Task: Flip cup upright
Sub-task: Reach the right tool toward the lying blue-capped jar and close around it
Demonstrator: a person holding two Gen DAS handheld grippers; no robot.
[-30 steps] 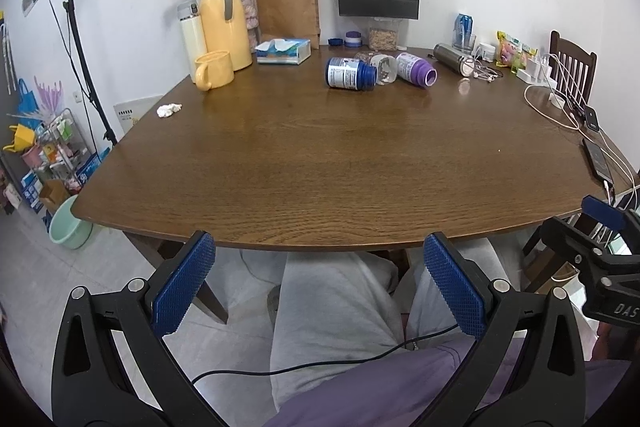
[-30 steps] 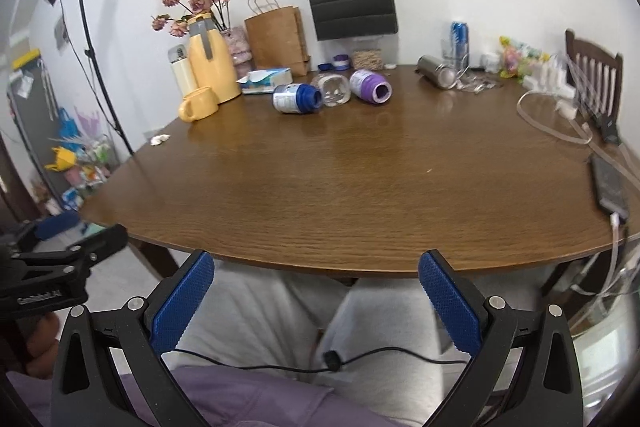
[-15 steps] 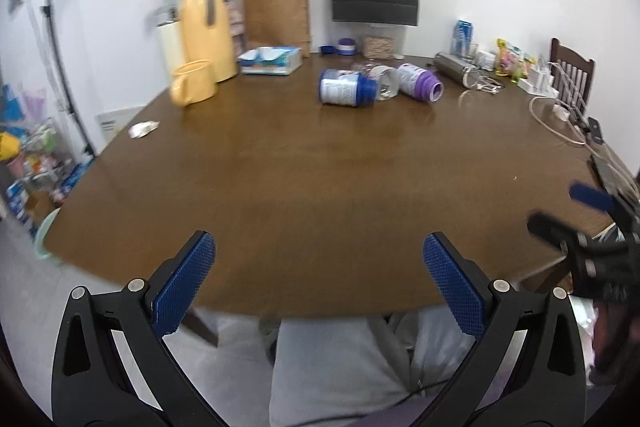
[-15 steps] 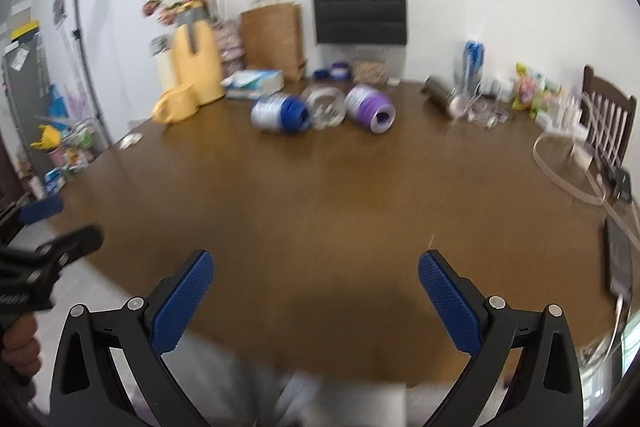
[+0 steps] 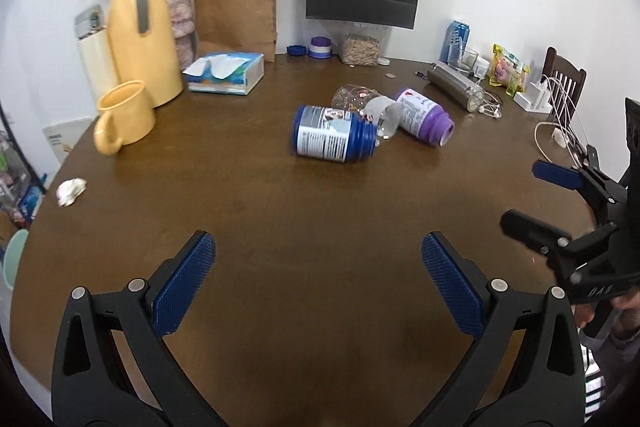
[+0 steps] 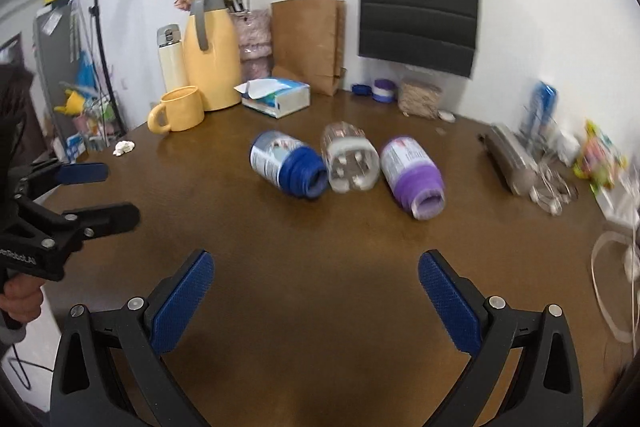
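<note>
Three containers lie on their sides side by side at the middle of the brown table [image 5: 280,227]: a blue one [image 5: 334,139], a clear one [image 5: 366,107] and a purple one [image 5: 424,117]. They show in the right wrist view too: blue [image 6: 286,163], clear [image 6: 350,163], purple [image 6: 414,177]. My left gripper [image 5: 318,285] is open and empty over the table, well short of them. My right gripper [image 6: 316,301] is open and empty, also short of them. Each gripper shows at the edge of the other's view.
A yellow mug [image 5: 124,117] and yellow thermos jug [image 5: 138,35] stand at the back left beside a tissue box [image 5: 226,73]. Paper bags [image 5: 236,7] lean on the wall. A steel bottle [image 5: 454,85], cables and chargers [image 5: 560,115] lie at the right.
Both grippers have moved forward from below the table edge to over the table, nearer the three containers. Their jaws have stayed open.
</note>
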